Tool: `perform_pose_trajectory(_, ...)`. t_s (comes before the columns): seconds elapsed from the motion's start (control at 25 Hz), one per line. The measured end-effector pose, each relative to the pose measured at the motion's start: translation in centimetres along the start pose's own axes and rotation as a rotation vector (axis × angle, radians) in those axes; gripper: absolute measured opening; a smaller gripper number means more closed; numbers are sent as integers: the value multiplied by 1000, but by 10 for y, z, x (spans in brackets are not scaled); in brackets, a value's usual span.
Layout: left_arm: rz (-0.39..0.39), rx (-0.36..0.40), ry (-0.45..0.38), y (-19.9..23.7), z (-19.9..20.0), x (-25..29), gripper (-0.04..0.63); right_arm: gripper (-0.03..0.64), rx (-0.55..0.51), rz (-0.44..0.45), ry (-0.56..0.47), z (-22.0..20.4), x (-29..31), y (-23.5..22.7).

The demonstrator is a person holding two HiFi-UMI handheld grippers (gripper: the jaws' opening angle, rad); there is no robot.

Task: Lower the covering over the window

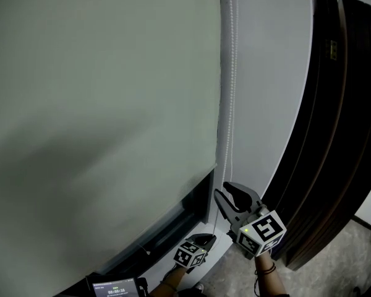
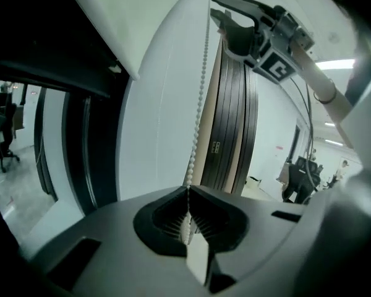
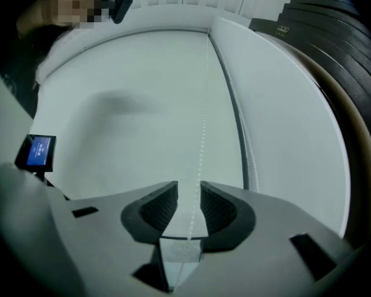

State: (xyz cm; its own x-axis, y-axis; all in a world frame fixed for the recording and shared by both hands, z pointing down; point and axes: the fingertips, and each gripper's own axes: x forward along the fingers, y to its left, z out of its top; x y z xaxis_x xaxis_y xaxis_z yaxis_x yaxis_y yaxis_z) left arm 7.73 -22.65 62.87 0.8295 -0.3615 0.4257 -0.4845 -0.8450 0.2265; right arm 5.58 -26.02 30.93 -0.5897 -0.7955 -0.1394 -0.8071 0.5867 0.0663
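Now | left gripper (image 2: 188, 193) clamps bead chain (image 2: 200, 104) | right gripper (image 3: 188, 188) loosely straddles it

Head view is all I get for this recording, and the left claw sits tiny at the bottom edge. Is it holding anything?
Observer: Yes. In the left gripper view the left claw is shut on the bead chain, which runs straight up from between its jaws.
Operator: And the right claw, is it gripping the chain too?
Observer: No. The right gripper view shows the right claw with its jaws apart. The chain passes through the middle of the gap and appears to touch neither side.
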Motion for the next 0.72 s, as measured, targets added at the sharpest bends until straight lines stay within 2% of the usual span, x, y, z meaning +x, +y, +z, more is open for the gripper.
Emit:
perform_pose_trajectory(0.12,1,6,4,1,1,3,8,97,-42,-36,-28,19,13,-4)
perform_pose_trajectory(0.2,6,-9,-4,4,1,2,8,28,-37,-63,-59,26,18,-8)
perform_pose_trajectory(0.4,10,-12,-2,8,-1,-6,8,12,7,-88,-47,22,20,-11)
perform_pose_trajectory(0.56,-26,-3,2,1,-1,-17,8,12,41,-98,-129,29,19,-10)
perform_pose_trajectory(0.64,-23,-7,-69,-2,14,-24,8,12,32,-113,-101,23,19,-14)
perform_pose_trajectory(0.72,2,-13,-189,-2,41,-37,8,12,12,-126,-15,-1,20,-17)
